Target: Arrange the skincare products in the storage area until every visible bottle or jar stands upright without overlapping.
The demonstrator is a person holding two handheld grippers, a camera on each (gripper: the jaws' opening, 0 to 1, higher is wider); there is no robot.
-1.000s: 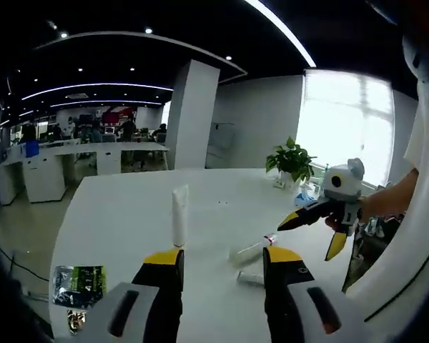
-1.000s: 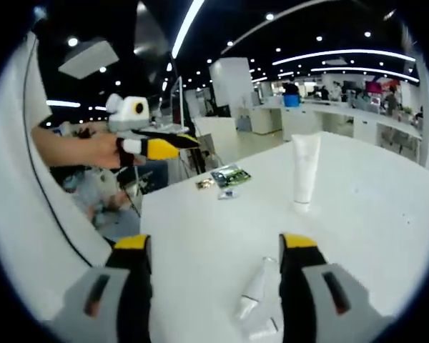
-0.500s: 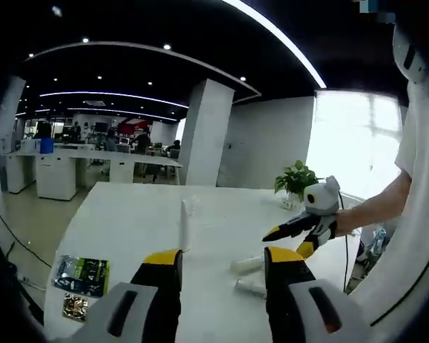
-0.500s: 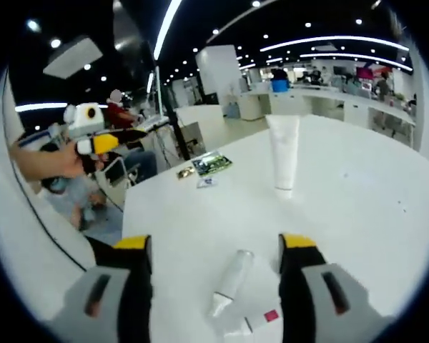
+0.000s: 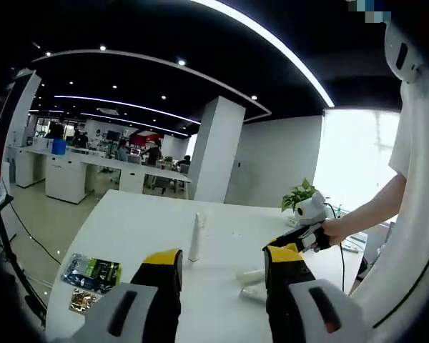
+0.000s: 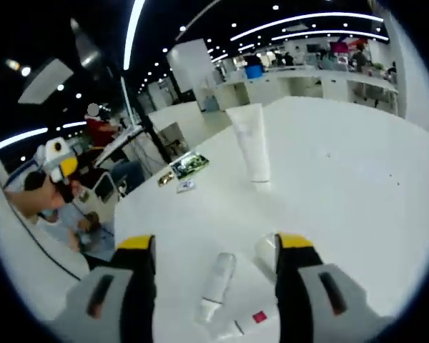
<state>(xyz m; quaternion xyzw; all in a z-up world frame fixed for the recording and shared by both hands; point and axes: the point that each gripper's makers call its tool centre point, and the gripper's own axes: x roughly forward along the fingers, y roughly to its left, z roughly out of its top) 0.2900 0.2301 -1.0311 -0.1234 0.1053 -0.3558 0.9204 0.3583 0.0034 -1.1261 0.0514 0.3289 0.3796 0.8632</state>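
Observation:
A white tube (image 5: 195,239) stands upright on its cap on the white table (image 5: 129,229); it appears again in the right gripper view (image 6: 250,143). Two or three white tubes lie flat near it (image 5: 254,276). In the right gripper view one lying tube (image 6: 216,284) is between my jaws, another with a red label (image 6: 237,325) is lower, and a third (image 6: 264,250) sits by the right jaw. My right gripper (image 6: 214,243) is open just above them; it shows from the side too (image 5: 294,237). My left gripper (image 5: 222,257) is open and empty, and also shows far to the left in a hand (image 6: 57,168).
Small printed packets (image 5: 91,270) lie near the table's left corner, the same packets (image 6: 184,166) beyond the lying tubes in the right gripper view. A potted plant (image 5: 300,197) stands at the far edge. A person's sleeve and arm (image 5: 407,214) fill the right side.
The right gripper has dropped lower and closer over the lying tubes. The left gripper has drawn back from the table. Both stay open; the tubes have not moved.

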